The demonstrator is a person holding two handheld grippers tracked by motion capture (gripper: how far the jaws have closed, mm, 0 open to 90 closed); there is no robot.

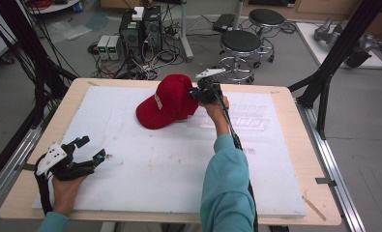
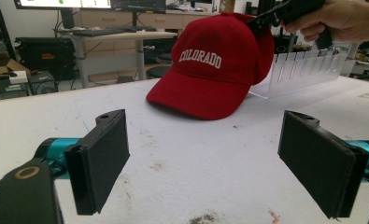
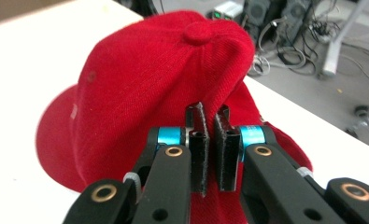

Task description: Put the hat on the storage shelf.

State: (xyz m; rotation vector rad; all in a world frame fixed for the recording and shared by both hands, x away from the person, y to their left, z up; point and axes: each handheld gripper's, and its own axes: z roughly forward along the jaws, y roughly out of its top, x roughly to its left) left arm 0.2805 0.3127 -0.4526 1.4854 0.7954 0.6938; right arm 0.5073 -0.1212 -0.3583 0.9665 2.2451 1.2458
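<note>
The right gripper (image 3: 210, 140) is clenched on a thin fold at the back of the red wool baseball cap (image 1: 167, 102), which sits at the white foam board's (image 1: 179, 164) twelve o'clock. That pinch may slip as the cap lifts. The left gripper (image 1: 89, 149) rests released at eight o'clock.

Red cap (image 1: 165, 102) lettered COLORADO, brim on white board, crown's back pinched, lifted

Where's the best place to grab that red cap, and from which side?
Pinch a fold of the crown at the back, coming in from behind, opposite the brim. The cap sits with its brim on the table and its soft crown raised, so the cloth bunches between the pads. The right gripper already grips it there.
</note>
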